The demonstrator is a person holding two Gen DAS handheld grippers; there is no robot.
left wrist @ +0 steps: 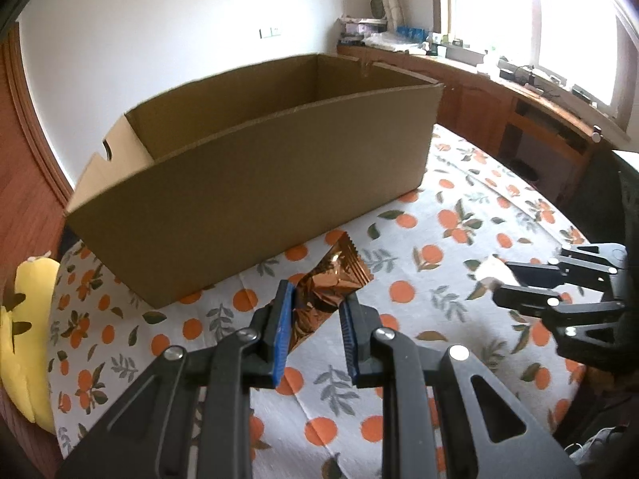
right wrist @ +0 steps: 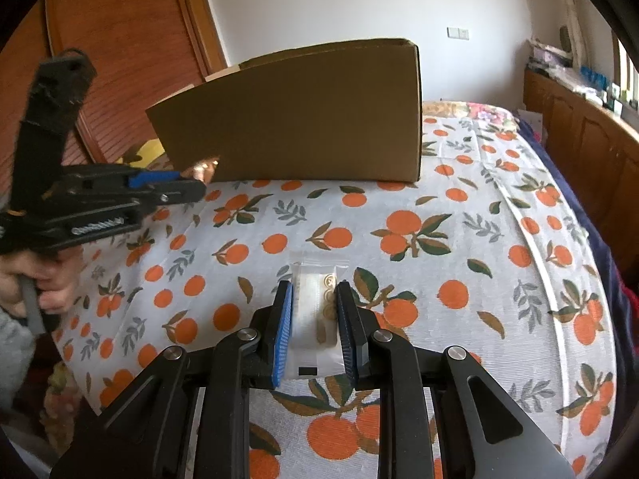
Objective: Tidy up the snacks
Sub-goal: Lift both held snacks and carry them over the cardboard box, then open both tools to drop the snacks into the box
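Observation:
A crinkled copper-foil snack packet (left wrist: pixel 333 281) is pinched between the blue pads of my left gripper (left wrist: pixel 318 295), which is shut on it just in front of the open cardboard box (left wrist: pixel 279 183). In the right wrist view the left gripper (right wrist: pixel 191 181) hovers by the box's (right wrist: pixel 303 119) near left corner, with the copper packet (right wrist: pixel 204 167) at its tip. My right gripper (right wrist: pixel 314 289) is shut on a white and clear snack packet (right wrist: pixel 315 315) low over the orange-print tablecloth (right wrist: pixel 439 239). The right gripper (left wrist: pixel 501 281) also shows at the right of the left wrist view.
A yellow plush toy (left wrist: pixel 24 319) lies off the table's left edge. A person's hand (right wrist: pixel 48 279) grips the left tool's handle. Wooden cabinets (left wrist: pixel 519 119) with clutter run under the window at the right. A wooden door (right wrist: pixel 120 40) stands behind the box.

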